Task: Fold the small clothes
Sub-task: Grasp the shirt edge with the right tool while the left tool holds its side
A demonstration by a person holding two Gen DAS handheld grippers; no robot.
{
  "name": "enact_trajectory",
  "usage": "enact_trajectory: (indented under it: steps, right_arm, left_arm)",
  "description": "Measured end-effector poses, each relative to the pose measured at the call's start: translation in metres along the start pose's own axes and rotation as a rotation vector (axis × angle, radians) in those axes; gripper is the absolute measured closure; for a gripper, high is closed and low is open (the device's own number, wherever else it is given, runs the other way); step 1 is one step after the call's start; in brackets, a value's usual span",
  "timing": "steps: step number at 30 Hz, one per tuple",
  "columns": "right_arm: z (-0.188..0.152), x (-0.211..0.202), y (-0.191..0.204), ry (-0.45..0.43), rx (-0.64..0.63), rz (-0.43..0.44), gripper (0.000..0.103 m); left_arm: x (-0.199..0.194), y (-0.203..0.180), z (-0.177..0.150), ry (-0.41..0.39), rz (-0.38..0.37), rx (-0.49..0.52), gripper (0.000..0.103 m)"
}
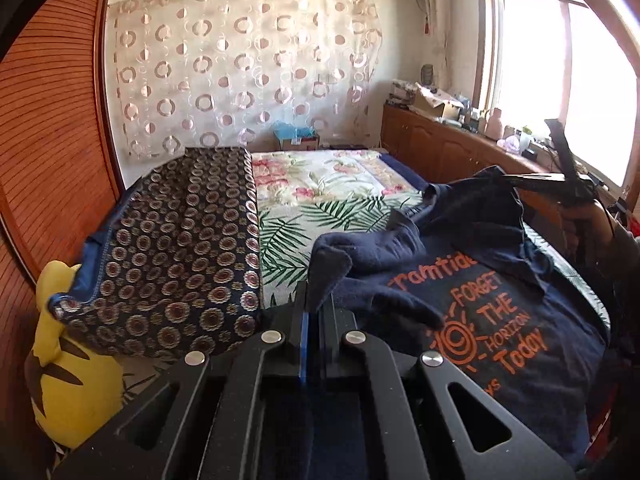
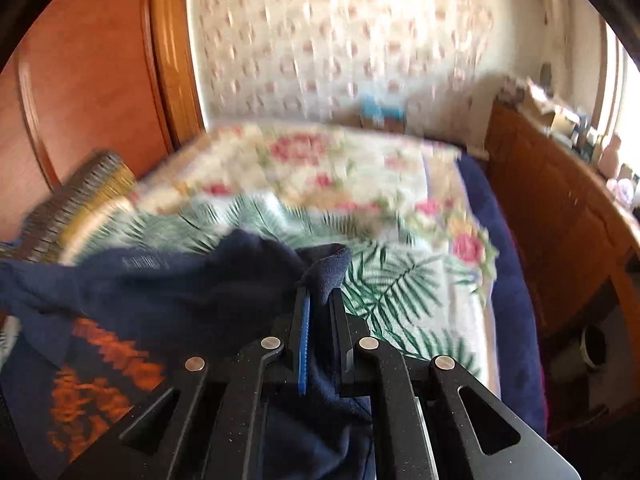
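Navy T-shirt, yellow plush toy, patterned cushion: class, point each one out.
Navy T-shirt (image 1: pixel 500 320), left wrist view, orange print.
Yellow plush toy (image 1: pixel 76 392), left wrist view, body.
Patterned cushion (image 1: pixel 180 252), left wrist view, top face.

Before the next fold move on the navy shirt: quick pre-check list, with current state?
1. Left gripper shut on the navy t-shirt: ok, fabric pinched between its fingers.
2. Right gripper shut on the shirt: ok, cloth bunched between its fingers.
3. Both held corners lifted off the floral bedspread: ok; the printed middle rests on the bed.
4. Shirt spread flat between the grips: not ok, it is creased and sagging.
5. Landing area ahead free: ok on the bedspread; the patterned folded quilt sits close on the left.
6. Right wrist view sharp enough to judge the far edge: not ok, blurred.
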State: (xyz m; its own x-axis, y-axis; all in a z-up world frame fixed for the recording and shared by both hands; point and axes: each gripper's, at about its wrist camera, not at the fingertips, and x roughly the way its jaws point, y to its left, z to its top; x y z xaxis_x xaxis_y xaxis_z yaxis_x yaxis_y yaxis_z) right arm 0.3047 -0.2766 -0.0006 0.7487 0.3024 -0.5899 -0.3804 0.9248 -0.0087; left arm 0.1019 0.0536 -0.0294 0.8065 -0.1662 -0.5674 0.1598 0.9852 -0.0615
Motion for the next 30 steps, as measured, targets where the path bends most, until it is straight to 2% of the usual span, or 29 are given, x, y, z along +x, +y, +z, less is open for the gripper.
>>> enact_trajectory:
  steps: [5, 8, 10, 15, 19, 23, 27, 30]
  right_arm:
    - [-0.03, -0.093, 0.015, -0.124, -0.02, 0.032, 0.095]
    - [-0.063, -0.133, 0.021, -0.15, -0.02, 0.054, 0.095]
    - [-0.087, -0.153, 0.018, -0.155, -0.004, 0.078, 0.095]
    - [-0.143, -0.184, 0.018, -0.121, 0.002, 0.095, 0.095]
    - [-0.158, -0.214, 0.011, -0.124, 0.025, 0.095, 0.095]
    - [-0.163, -0.244, 0.022, -0.106, 0.011, 0.086, 0.095]
    - [-0.169, -0.272, 0.035, -0.077, -0.02, 0.078, 0.095]
    - [-0.177, -0.279, 0.038, -0.031, -0.025, 0.078, 0.095]
  left_arm:
    - [-0.042, 0.015, -0.013, -0.041, 0.007, -0.034, 0.099]
    - [-0.064, 0.025, -0.025, -0.046, 0.014, -0.066, 0.099]
    - [-0.074, 0.031, -0.036, -0.03, -0.02, -0.117, 0.099]
    - [-0.086, 0.025, -0.061, 0.0, -0.002, -0.102, 0.099]
    - [-0.095, 0.026, -0.069, -0.003, -0.003, -0.127, 0.099]
    - [-0.112, 0.023, -0.07, -0.02, 0.005, -0.116, 0.099]
    - [-0.122, 0.016, -0.079, 0.005, 0.001, -0.102, 0.099]
    - [-0.118, 0.011, -0.09, 0.039, 0.034, -0.07, 0.099]
